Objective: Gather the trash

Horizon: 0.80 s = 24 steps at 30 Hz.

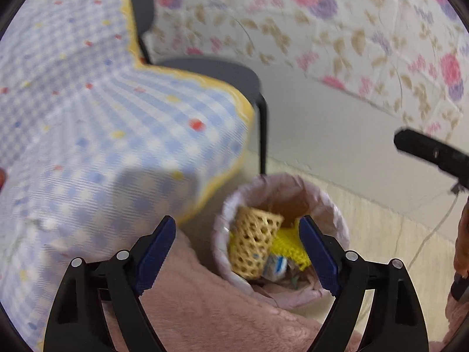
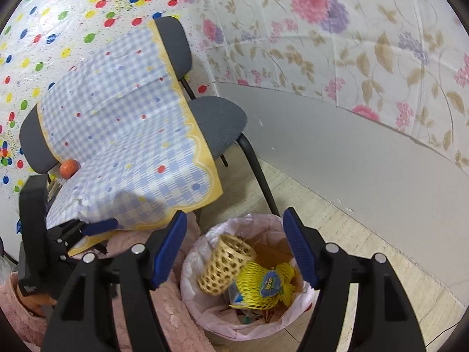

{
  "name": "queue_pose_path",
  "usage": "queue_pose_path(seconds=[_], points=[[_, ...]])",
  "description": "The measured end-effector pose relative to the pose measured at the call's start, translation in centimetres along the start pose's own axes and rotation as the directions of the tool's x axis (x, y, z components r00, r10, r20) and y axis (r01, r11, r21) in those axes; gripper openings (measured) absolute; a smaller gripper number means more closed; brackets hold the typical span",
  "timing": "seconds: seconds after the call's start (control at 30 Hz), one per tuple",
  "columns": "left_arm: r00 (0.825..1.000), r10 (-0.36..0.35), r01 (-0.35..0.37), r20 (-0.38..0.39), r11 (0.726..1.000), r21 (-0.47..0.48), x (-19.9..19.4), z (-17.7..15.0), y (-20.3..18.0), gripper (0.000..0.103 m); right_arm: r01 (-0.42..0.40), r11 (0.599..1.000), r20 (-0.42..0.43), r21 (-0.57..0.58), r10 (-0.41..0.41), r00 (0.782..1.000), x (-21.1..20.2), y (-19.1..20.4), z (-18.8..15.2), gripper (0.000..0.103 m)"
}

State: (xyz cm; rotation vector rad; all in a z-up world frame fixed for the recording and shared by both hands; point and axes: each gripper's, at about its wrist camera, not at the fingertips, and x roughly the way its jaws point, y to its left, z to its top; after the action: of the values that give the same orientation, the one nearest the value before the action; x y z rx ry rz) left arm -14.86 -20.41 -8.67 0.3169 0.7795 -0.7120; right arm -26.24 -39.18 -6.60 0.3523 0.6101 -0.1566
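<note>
Trash bin, lined with a pale pink bag, on the tiled floor just in front of a grey chair. Inside the bin, toward the chair side: a tan woven basket, a short tube shape lying tilted, long axis slanting from the bin's bottom up toward the rim, open mouth pointing up and toward the far rim. Beside the basket, on the side away from the chair: a yellow foam net with a blue round label, slumped, long axis roughly across the bin. Under both, small scraps and wrappers, too jumbled to tell apart.

Left gripper above the bin, blue fingers spread wide, nothing between them, nothing touched; basket and net visible in the gap below. Right gripper likewise over the bin, fingers apart and holding nothing, pointing down into the bin's mouth.

Draped over the chair next to the bin: a blue-and-white checked cloth with a yellow scalloped border, hanging down near the rim. Pink fuzzy fabric touching the bin on the near side. Behind the bin, a grey wall with flowered sheeting above.
</note>
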Motion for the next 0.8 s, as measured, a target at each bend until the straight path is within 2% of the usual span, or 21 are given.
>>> queue_pose_path(seconds=[0.07,0.13,0.23,0.3,0.5,0.63,0.8], points=[[0.999,0.025,-0.024,0.042,0.999,-0.021,-1.5,0.4,0.8,0.086,-0.007,1.0,0.003,-0.014,0.007,1.0,-0.2,0.8,0.3,0.067],[0.996,0.048,-0.044,0.079,0.998,-0.045,-3.2,0.7,1.5,0.087,-0.029,0.999,0.004,-0.023,0.029,1.0,-0.5,1.8,0.7,0.072],[0.989,0.075,-0.064,0.13,0.994,-0.087,-6.2,0.8,3.0,0.09,-0.054,0.998,0.015,-0.043,0.054,0.998,-1.1,3.4,1.3,0.084],[0.986,0.096,-0.081,0.138,0.991,-0.108,-7.6,0.9,3.8,0.091,-0.063,0.996,0.028,-0.067,0.065,0.997,-1.5,4.7,1.8,0.096],[0.976,0.171,-0.143,0.135,0.971,-0.194,-11.6,0.1,6.8,0.093,-0.09,0.984,0.049,-0.153,0.098,0.994,-2.0,8.8,3.7,0.097],[0.948,0.279,-0.236,0.153,0.939,-0.251,-14.2,-0.4,8.7,0.094,-0.119,0.971,0.073,-0.209,0.137,0.988,-2.4,11.8,5.5,0.097],[0.92,0.366,-0.312,0.136,0.898,-0.31,-16.5,-1.0,11.0,0.096,-0.142,0.948,0.068,-0.283,0.167,0.984,-2.3,15.7,7.0,0.097]])
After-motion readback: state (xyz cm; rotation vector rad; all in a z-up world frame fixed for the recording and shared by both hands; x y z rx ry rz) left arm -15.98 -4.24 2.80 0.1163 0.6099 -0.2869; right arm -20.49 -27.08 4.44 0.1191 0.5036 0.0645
